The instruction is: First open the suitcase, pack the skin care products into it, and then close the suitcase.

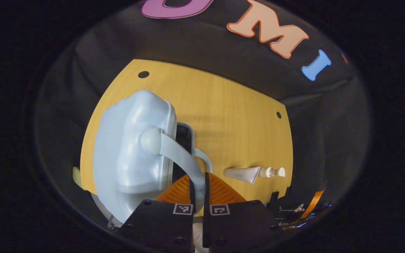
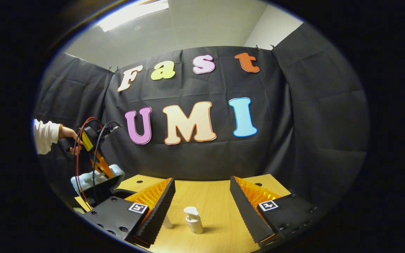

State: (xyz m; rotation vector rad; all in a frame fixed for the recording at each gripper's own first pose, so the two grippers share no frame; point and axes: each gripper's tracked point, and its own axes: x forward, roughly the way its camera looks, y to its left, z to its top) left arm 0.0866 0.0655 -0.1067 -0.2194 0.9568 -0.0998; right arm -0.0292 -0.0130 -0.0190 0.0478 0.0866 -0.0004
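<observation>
Pale-blue suitcase (image 1: pixel 132 154) handle (image 1: pixel 188 165) pinched by left gripper (image 1: pixel 199 189); right gripper (image 2: pixel 202 196) wide, empty.

A pale blue suitcase (image 1: pixel 132 154) lies on a yellow wood-grain table (image 1: pixel 230 116) beside a white tube (image 1: pixel 255 173), between orange ribbed fingers (image 1: pixel 178 191) on black mounts bearing black-and-white square markers (image 1: pixel 182 208).

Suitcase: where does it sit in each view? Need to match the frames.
Left gripper view: pale blue suitcase at centre-left, on the table, its handle pinched in the left hand-held gripper.
Right gripper view: suitcase at the lower left edge, partly behind that same hand-held gripper.
Shared landmark: the wooden table with its dark round hole near the suitcase.
</observation>
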